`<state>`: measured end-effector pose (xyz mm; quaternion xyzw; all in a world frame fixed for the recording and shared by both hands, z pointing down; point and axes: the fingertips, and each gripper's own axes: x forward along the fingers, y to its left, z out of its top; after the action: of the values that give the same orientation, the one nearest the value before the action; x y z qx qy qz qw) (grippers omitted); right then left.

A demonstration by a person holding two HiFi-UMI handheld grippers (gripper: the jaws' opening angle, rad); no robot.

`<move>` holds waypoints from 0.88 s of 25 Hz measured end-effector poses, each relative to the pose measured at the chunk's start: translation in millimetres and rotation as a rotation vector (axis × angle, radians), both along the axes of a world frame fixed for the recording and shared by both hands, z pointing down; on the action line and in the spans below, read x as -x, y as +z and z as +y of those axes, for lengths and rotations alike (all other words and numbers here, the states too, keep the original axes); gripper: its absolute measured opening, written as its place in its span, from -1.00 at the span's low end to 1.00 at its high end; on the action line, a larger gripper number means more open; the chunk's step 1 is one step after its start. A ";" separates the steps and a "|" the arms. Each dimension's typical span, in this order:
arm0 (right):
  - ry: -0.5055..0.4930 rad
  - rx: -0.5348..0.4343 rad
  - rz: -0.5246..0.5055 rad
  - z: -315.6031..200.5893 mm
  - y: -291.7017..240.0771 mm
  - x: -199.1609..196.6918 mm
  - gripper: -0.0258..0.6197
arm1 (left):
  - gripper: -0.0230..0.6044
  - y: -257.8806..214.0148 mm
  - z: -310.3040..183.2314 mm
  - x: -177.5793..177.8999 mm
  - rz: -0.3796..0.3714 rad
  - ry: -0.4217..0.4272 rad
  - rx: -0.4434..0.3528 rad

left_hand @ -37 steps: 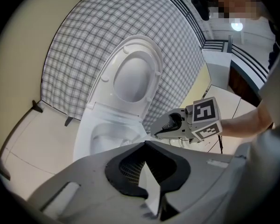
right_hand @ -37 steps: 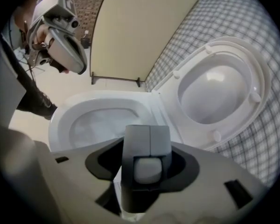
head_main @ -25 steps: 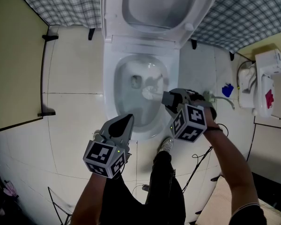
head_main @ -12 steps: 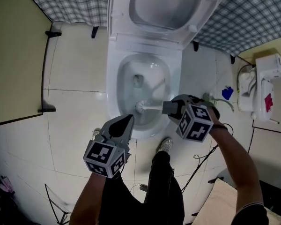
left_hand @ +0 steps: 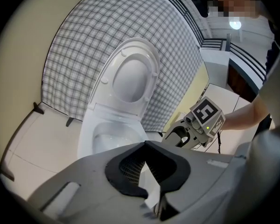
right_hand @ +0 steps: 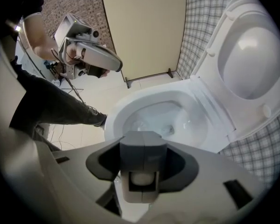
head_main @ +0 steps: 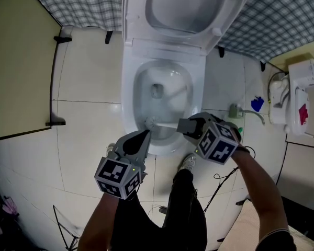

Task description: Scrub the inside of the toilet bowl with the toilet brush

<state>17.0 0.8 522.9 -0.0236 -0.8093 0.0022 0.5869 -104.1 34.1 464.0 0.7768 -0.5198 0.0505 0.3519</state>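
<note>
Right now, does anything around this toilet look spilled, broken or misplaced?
Nothing stands out. The toilet lid is up, the toilet brush held by the right gripper reaches into the bowl, and the floor tiles look dry.

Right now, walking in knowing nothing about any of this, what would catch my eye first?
The white toilet bowl sits in the middle of the head view, its lid raised against a checked wall. The right gripper is clamped on a toilet brush whose head reaches into the bowl's near side. The left gripper hovers shut and empty by the front rim.
</note>
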 end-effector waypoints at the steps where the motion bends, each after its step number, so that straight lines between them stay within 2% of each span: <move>1: 0.023 0.003 -0.020 -1.1 1.3 4.0 -0.23 | -0.90 0.9 -0.1 -0.7 -0.002 0.003 0.002; 5: 0.122 -0.011 -0.108 -10.5 10.8 22.4 -0.23 | -0.90 6.7 1.5 -3.1 -0.012 0.018 0.016; 14: 0.416 -0.074 -0.307 -52.4 25.0 54.7 -0.23 | -0.90 19.5 1.3 0.8 -0.028 0.030 0.043; 18: 0.500 -0.109 -0.401 -73.2 17.0 60.1 -0.24 | -0.90 27.4 1.0 5.0 -0.031 0.029 0.054; 22: 0.554 -0.139 -0.453 -95.0 16.1 61.2 -0.24 | -0.90 33.6 1.7 6.1 -0.034 0.034 0.068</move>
<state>-44.2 -94.2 539.0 0.2369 -0.8927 0.1007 0.3699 -110.2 35.8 497.6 0.7723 -0.5103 0.0871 0.3682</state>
